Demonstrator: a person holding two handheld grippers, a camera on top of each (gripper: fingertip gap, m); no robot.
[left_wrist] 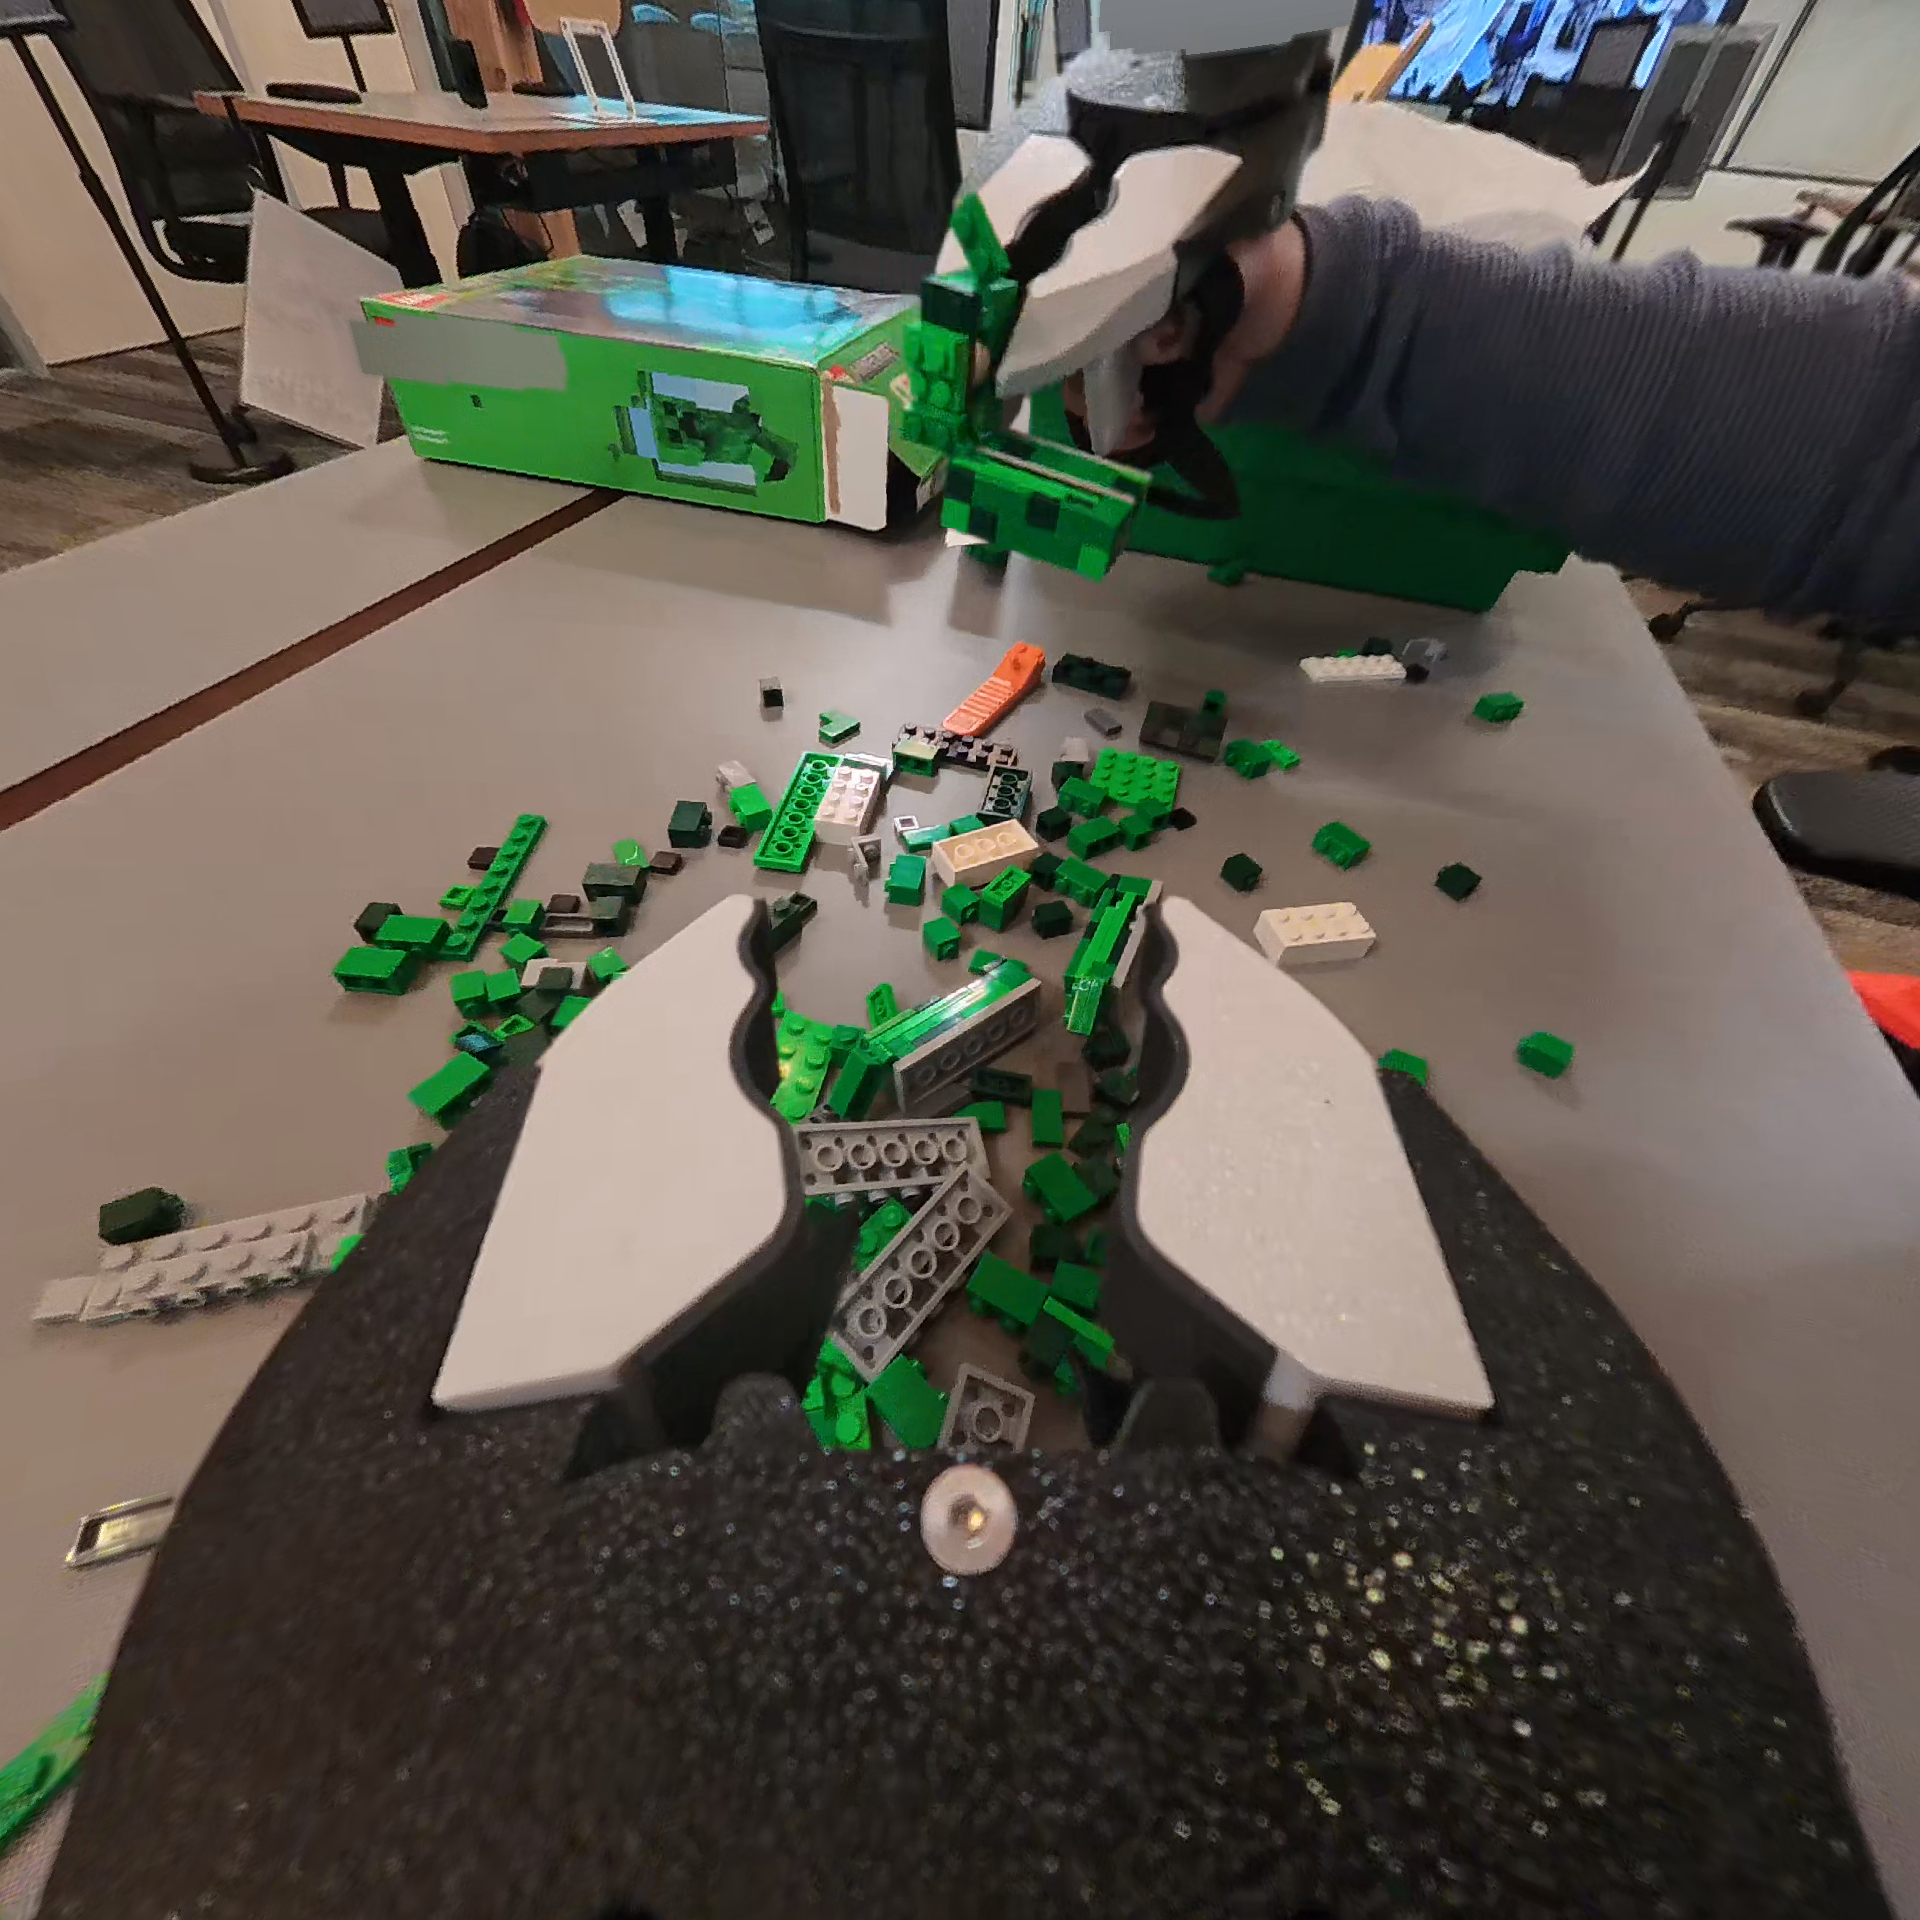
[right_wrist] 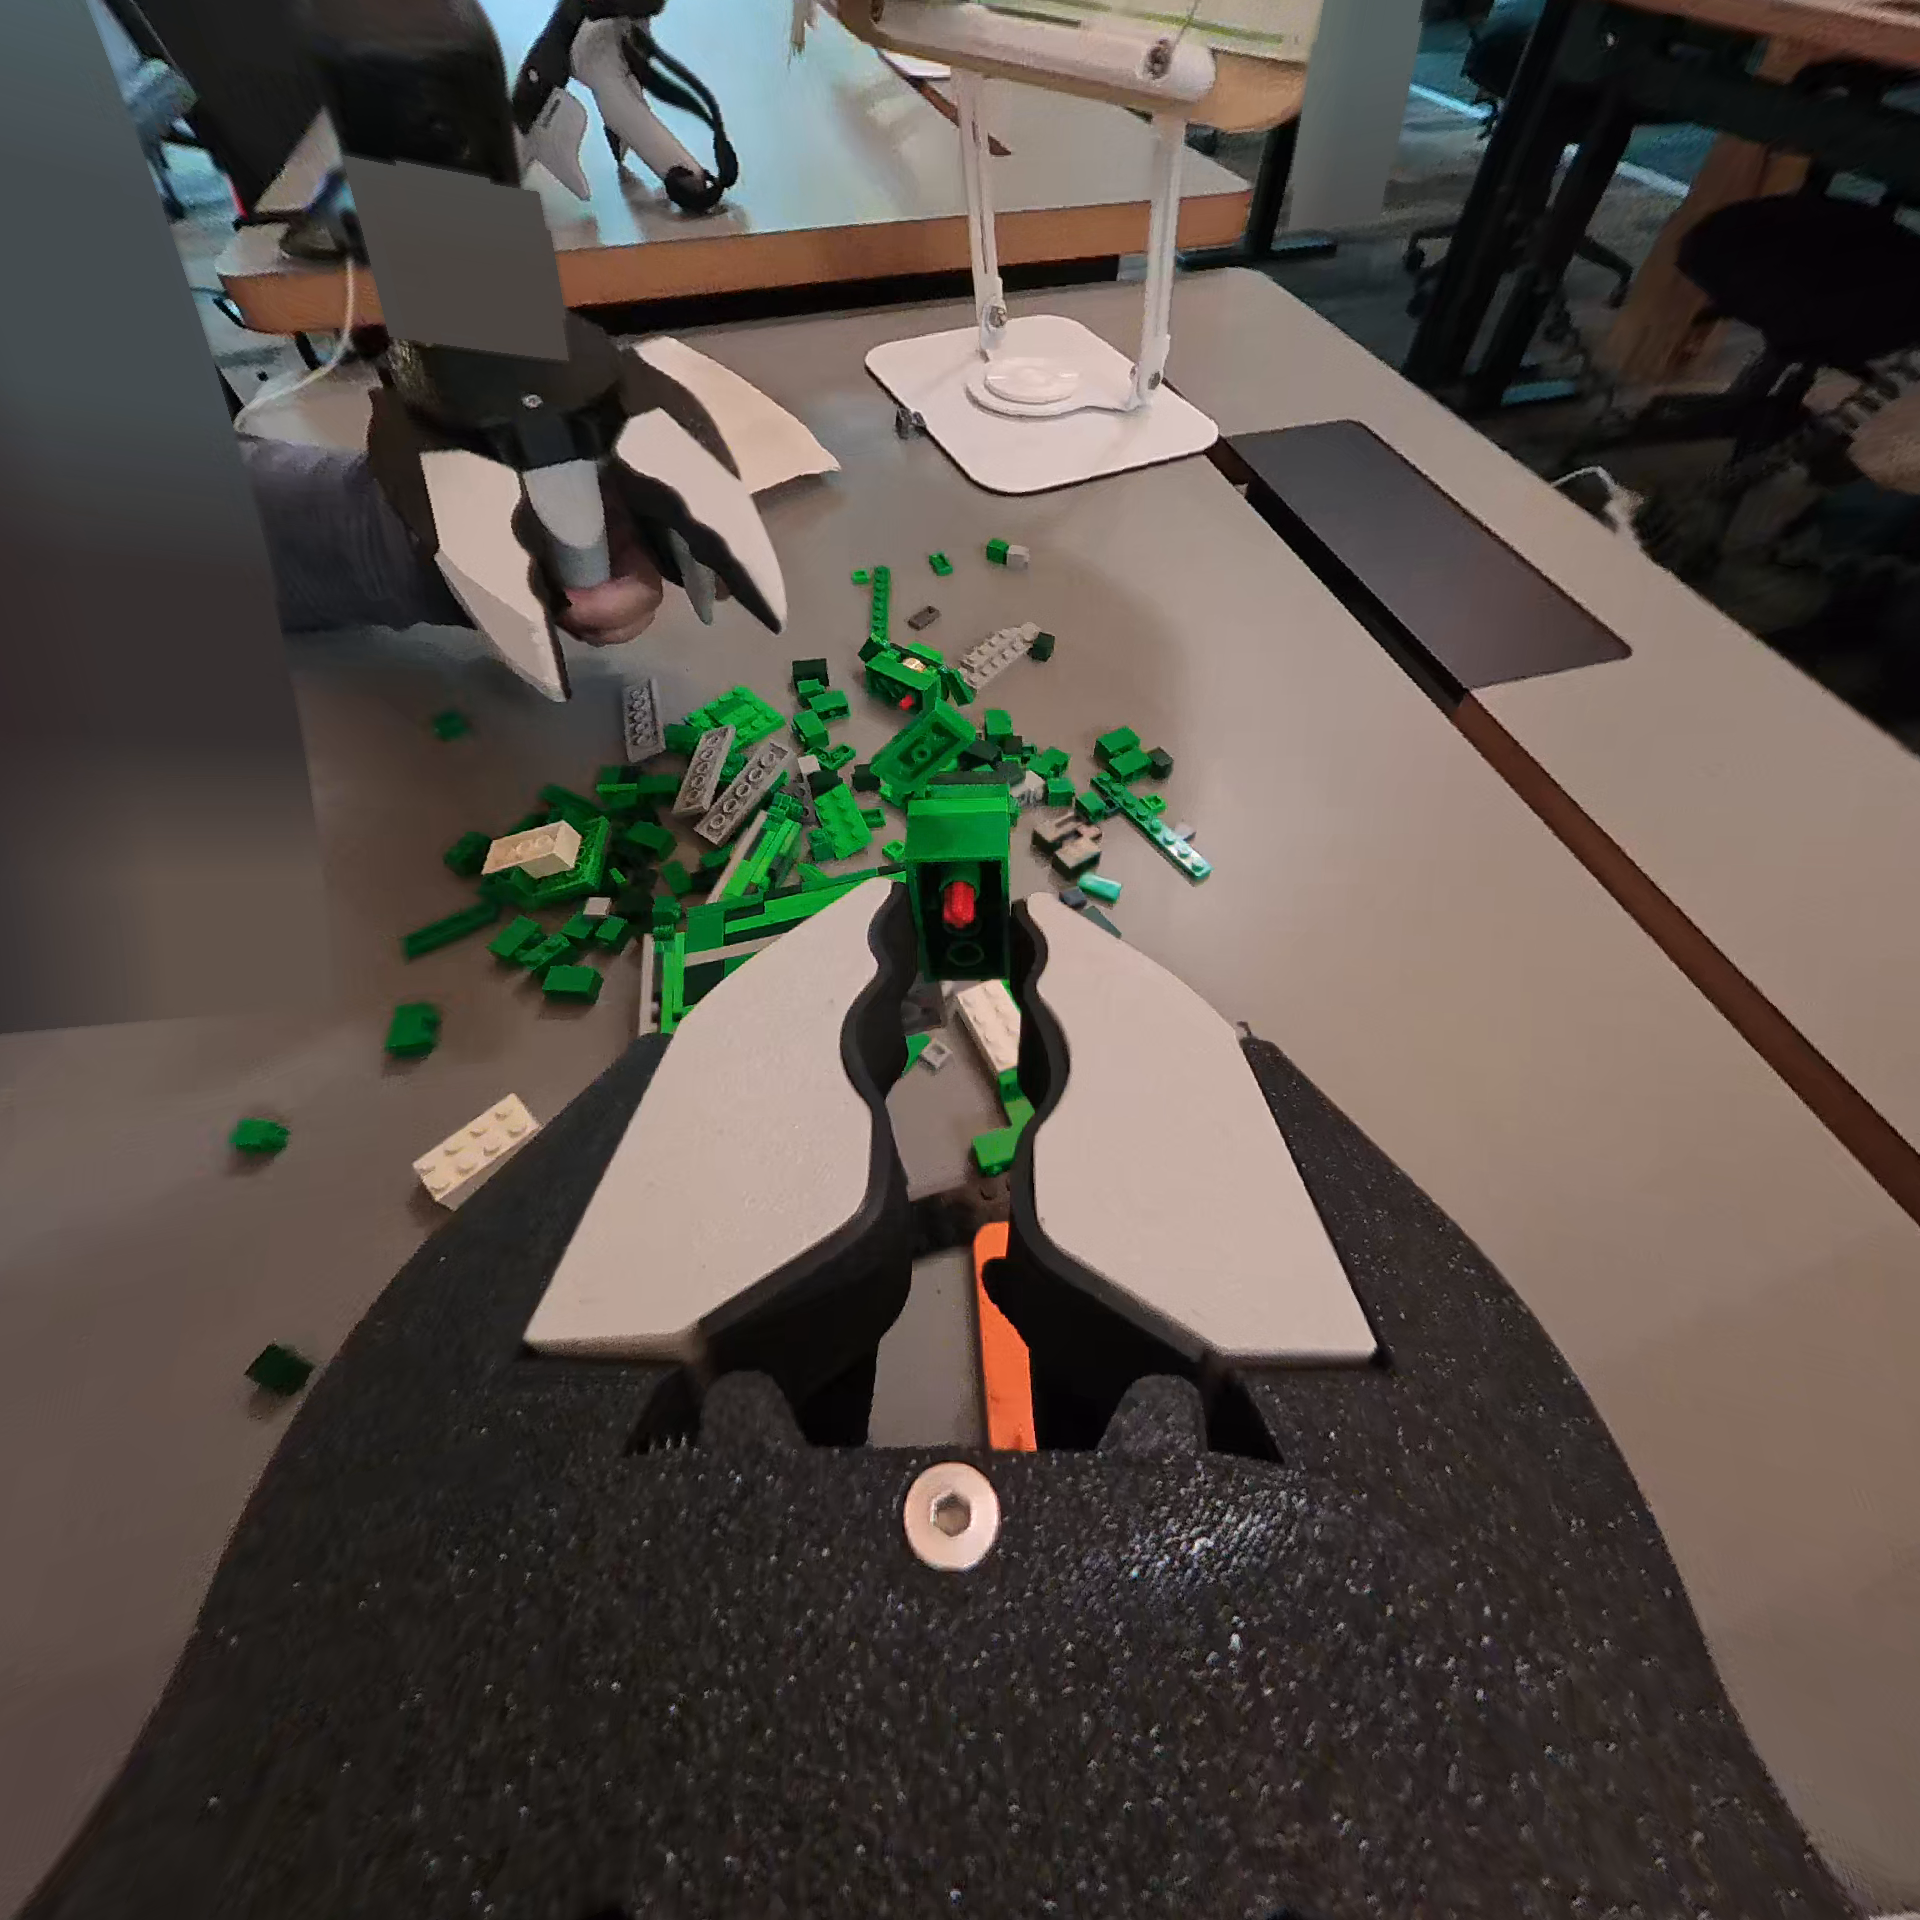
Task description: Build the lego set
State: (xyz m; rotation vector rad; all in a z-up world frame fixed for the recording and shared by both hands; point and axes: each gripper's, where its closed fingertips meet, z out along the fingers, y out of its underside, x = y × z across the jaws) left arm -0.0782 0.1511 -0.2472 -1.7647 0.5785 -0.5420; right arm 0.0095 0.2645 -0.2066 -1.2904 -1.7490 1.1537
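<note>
Right tongs (right_wrist: 961,940) grip a half-built green lego assembly (right_wrist: 958,883) above the loose bricks (right_wrist: 727,800) as left tongs (left_wrist: 961,935), spread empty over the bench (left_wrist: 312,675), must likely pick its next piece.

My left gripper (left_wrist: 961,935) had a black, grainy, speckled body with two broad light-grey fingers (left_wrist: 644,1143) edged in wavy black pads. One silver round-head screw (left_wrist: 967,1520) sat centred on the body. My right gripper (right_wrist: 956,940) was the same build: black textured shell, pale grey fingers (right_wrist: 748,1122), black scalloped inner pads, and a silver hex-socket screw (right_wrist: 951,1519) at centre. In the left wrist view my right arm wore a grey-blue ribbed knit sleeve (left_wrist: 1558,384).
</note>
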